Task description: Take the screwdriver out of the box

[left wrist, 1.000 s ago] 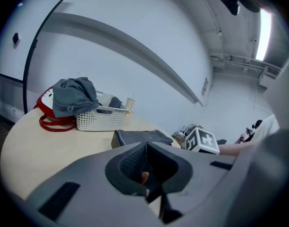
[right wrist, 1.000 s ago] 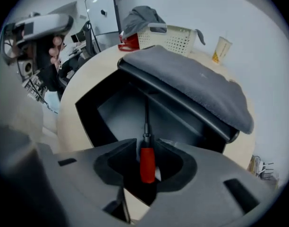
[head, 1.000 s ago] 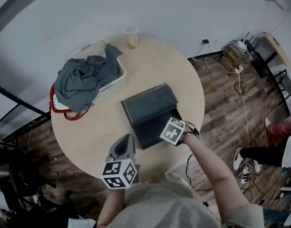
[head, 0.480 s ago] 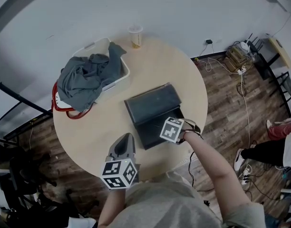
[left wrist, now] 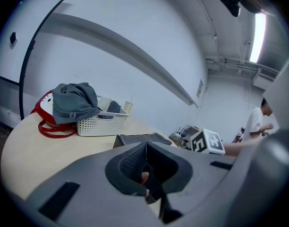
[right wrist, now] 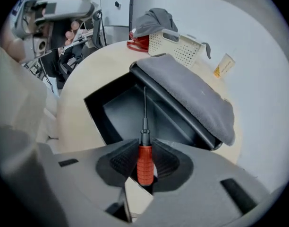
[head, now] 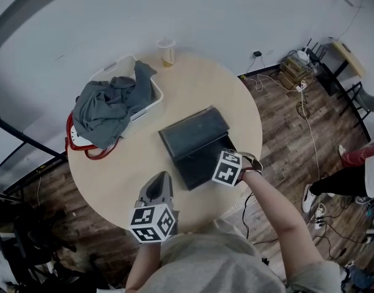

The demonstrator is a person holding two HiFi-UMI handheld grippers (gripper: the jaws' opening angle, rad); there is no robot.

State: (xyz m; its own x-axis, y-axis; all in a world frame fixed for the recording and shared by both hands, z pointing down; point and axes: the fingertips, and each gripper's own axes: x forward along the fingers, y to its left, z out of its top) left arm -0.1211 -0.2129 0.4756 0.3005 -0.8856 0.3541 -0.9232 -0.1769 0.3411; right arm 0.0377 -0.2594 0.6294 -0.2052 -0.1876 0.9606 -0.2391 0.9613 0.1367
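A black box (head: pixel 175 140) lies open on the round table (head: pixel 113 176), its grey-covered lid (right wrist: pixel 191 93) tipped back. My right gripper (head: pixel 227 168) points steeply down over the box's front right corner. It is shut on the screwdriver (right wrist: pixel 144 164), with the pads pressing on the red handle. The thin metal shaft (right wrist: pixel 144 108) sticks out above the box's dark inside (right wrist: pixel 121 112). My left gripper (head: pixel 163 177) hovers near the table's front edge, left of the box. Its jaws (left wrist: pixel 145 148) are shut with nothing between them.
A white basket (head: pixel 151 99) heaped with grey clothes stands at the back left, beside a red bag (head: pixel 77 140). A paper cup (head: pixel 167 52) is at the table's far edge. Cables and a power strip (head: pixel 300 72) lie on the wood floor at the right, near a person's legs (head: pixel 352 182).
My right gripper has shifted a little to the right at the box's front corner. The left gripper has stayed where it was.
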